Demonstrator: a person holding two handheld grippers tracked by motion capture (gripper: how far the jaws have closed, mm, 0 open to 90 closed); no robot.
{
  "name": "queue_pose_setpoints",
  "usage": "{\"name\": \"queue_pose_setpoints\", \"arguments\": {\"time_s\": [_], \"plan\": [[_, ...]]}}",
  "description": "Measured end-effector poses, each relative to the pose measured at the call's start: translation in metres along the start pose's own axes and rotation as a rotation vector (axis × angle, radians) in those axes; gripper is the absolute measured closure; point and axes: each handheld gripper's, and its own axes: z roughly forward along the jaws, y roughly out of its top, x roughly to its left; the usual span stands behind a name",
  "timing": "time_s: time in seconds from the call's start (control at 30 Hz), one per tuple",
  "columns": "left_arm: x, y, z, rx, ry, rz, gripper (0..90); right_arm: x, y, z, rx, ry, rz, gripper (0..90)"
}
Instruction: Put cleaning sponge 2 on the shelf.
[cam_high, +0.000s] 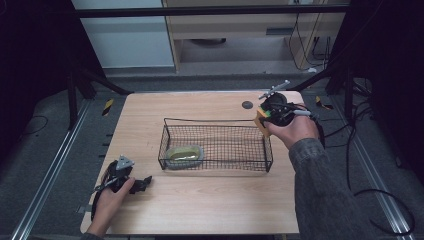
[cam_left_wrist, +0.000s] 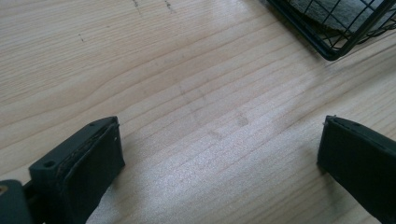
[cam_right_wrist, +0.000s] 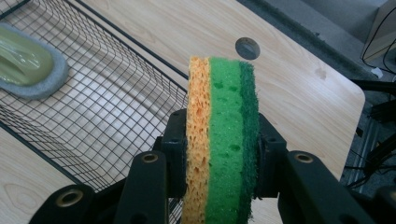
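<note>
Right gripper (cam_right_wrist: 219, 186) clenched on a sponge (cam_right_wrist: 223, 140) (orange and green, edge up), basket (cam_right_wrist: 107, 116) beyond its jaws, left gripper (cam_left_wrist: 219, 154) released over bare table (cam_left_wrist: 187, 93).

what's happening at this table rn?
A person works two handheld grippers at a wooden table. The right gripper is shut on a sponge, orange and green, held on edge above the right end of a black wire basket. A grey-rimmed pad with a yellow-green top already lies in the basket's left end. The left gripper rests low over bare tabletop near the basket's corner, jaws open and holding nothing.
</note>
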Motion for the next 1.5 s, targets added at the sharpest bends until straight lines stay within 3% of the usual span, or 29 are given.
{"name": "queue_pose_setpoints", "arguments": {"time_s": [0.23,0.53,1.5], "plan": [[0.000,0.000,0.000,0.000,0.001,-0.002,0.0,0.004,-0.003,0.021,0.031,0.009,-0.007,64.4],[0.000,0.000,0.000,0.000,0.001,-0.002,0.0,0.006,-0.008,0.037,0.061,0.027,-0.009,64.4],[0.000,0.000,0.000,-0.001,0.001,-0.002,0.0,0.007,-0.022,0.057,0.103,0.057,0.016,64.3]]}}
